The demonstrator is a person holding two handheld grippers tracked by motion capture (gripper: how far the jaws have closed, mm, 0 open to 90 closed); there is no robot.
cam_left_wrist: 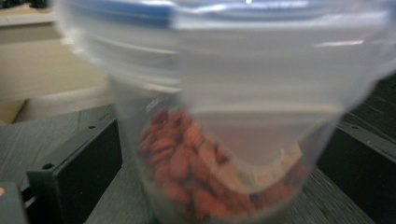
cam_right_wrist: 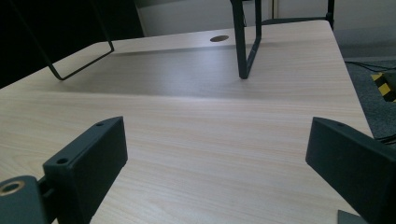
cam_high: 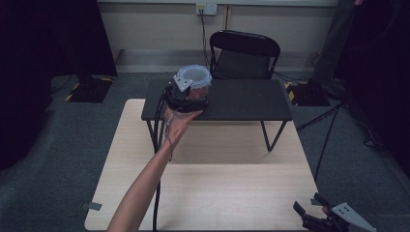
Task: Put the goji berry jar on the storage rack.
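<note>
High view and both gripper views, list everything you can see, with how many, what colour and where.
Container: one, clear with blue-edged lid, reddish-brown pieces inside, at the dark shelf's left end, between the left gripper's jaws.
Dark shelf: one, black, standing on the table's far half.
Table: one, light wood, centre.
Chair: one, black, behind the shelf.
Wall socket: one, white, back wall.
Left gripper: one, black, at the container.
Right gripper: one, black, open, table's near right corner.
Forearm: one, reaching from the bottom edge.
</note>
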